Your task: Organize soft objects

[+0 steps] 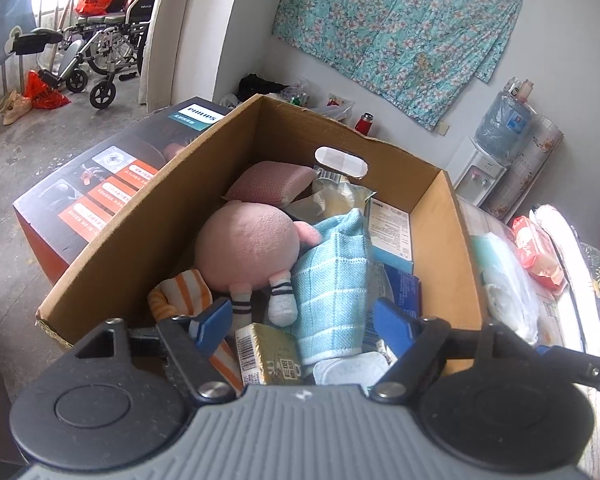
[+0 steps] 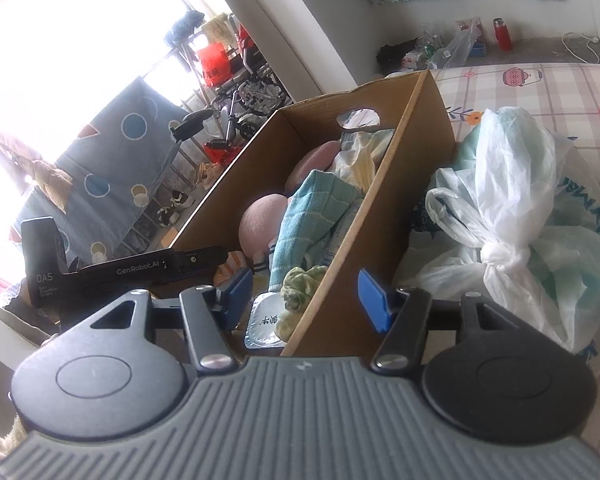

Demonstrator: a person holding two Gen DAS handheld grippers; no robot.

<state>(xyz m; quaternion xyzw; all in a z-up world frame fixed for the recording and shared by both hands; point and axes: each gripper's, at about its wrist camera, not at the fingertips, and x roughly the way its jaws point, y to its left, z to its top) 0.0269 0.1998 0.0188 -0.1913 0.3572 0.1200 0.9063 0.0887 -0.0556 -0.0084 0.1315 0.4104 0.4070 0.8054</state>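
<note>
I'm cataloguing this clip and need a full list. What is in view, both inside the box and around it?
Cardboard box: one, brown, open-topped, centre.
Plush toy: one, pink, in the box.
Towel: one, light blue, in the box beside the plush toy.
Sponge: one, pink, far end of the box.
Striped cloth: one, orange and white, near corner of the box.
Green cloth: one, near end of the box.
Plastic bag: one, white, knotted, on the bed right of the box.
Wheelchair: one, far left.
Left gripper: jaws open, empty, over the box.
Right gripper: jaws open, empty, astride the box's right wall.
</note>
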